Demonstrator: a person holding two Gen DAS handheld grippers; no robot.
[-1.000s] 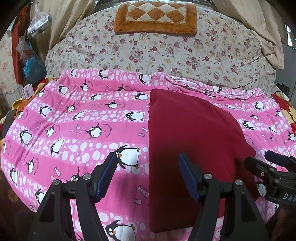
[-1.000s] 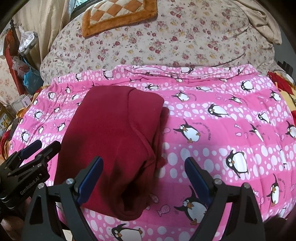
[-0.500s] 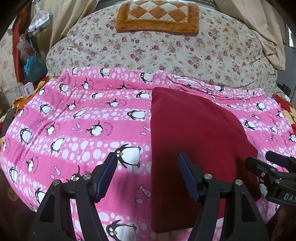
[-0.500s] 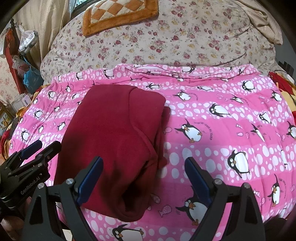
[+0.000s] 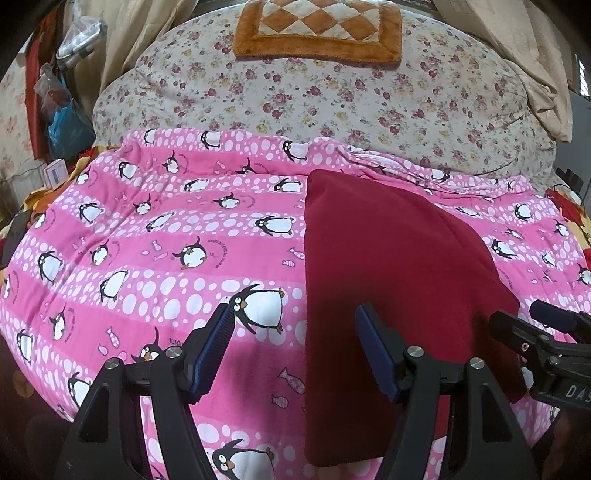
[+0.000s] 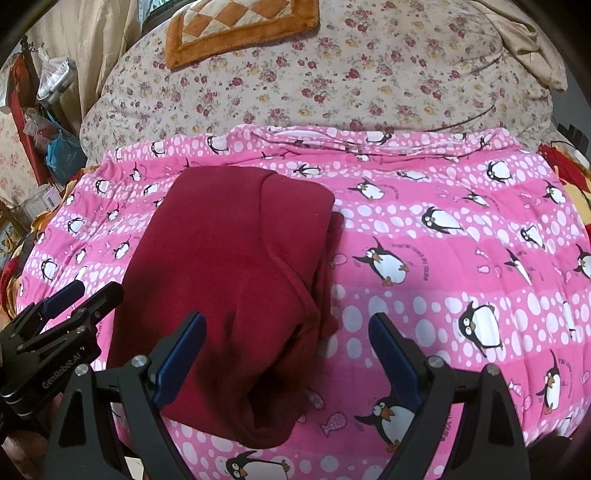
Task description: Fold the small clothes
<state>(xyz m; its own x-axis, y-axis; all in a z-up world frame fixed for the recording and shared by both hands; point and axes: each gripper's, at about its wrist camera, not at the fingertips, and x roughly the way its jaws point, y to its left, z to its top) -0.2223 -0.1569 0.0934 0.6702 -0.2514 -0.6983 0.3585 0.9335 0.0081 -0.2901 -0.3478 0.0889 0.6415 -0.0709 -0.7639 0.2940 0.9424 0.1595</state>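
A dark red garment (image 5: 388, 280) lies folded into a long strip on the pink penguin blanket (image 5: 166, 236); it also shows in the right wrist view (image 6: 236, 273), with a folded edge along its right side. My left gripper (image 5: 295, 347) is open and empty, above the garment's near left edge. My right gripper (image 6: 288, 350) is open and empty, above the garment's near right edge. Each gripper shows in the other's view: the right one (image 5: 535, 325) and the left one (image 6: 77, 299).
A floral quilt (image 5: 332, 96) lies heaped behind the blanket (image 6: 461, 258), with an orange checked mat (image 5: 321, 29) on top. Bags and clutter (image 5: 62, 110) stand at the far left. A beige cloth (image 6: 532, 44) hangs at the back right.
Both grippers have drawn back slightly from the garment. They stay open; the garment has not moved.
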